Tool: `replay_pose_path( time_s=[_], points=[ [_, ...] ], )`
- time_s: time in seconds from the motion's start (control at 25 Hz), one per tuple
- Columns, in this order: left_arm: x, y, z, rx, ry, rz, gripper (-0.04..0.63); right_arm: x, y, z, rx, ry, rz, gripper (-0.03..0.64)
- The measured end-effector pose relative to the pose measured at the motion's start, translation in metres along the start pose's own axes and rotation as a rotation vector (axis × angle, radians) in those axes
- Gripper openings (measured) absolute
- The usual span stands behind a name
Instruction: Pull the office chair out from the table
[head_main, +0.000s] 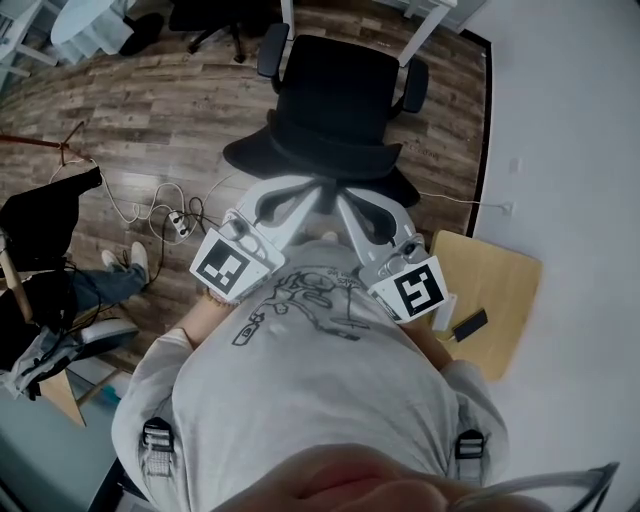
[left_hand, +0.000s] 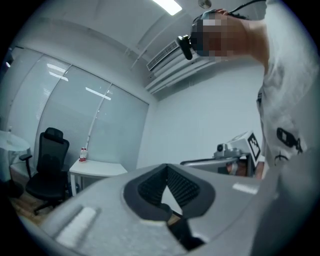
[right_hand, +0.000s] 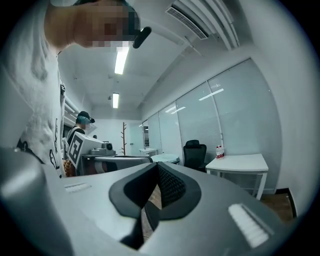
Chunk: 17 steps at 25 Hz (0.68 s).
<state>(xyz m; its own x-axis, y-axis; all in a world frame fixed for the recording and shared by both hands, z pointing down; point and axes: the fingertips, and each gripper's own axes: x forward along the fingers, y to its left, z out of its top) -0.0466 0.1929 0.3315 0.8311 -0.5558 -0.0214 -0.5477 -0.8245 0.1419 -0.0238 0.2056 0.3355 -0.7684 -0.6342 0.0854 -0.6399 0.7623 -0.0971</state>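
The black office chair (head_main: 333, 108) stands on the wood floor in front of me, its seat clear of the white table legs (head_main: 424, 30) at the top of the head view. Both grippers are held close to my chest, just short of the chair. My left gripper (head_main: 303, 195) points up and to the right, jaws shut with nothing between them (left_hand: 168, 204). My right gripper (head_main: 353, 212) points up and to the left, also shut and empty (right_hand: 151, 196). Neither touches the chair. Each gripper view shows the other gripper across from it.
A small wooden table (head_main: 492, 285) with a dark flat object (head_main: 468, 324) stands at my right by the white wall. Cables and a power strip (head_main: 177, 222) lie on the floor at left. A second black chair (right_hand: 195, 152) stands by a white desk (right_hand: 238, 162).
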Motion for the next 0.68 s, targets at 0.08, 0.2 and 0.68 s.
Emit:
replay_pose_path(
  time_s=[0.08,0.2,0.68],
  points=[
    [-0.0021,0.0001,0.0004,0.006,0.004,-0.002,0.003,0.0017,0.0023,-0.0013,0.002,0.001,0.002,0.006],
    [-0.0035,0.0008,0.0,0.011,0.001,-0.002,0.002,0.0033,0.0024,-0.003,0.003,0.001,-0.003,0.006],
    [-0.0073,0.0048,-0.0022,0.01,0.0,0.008,0.003,0.009,0.0054,-0.0078,-0.02,0.009,-0.011,0.006]
  ],
)
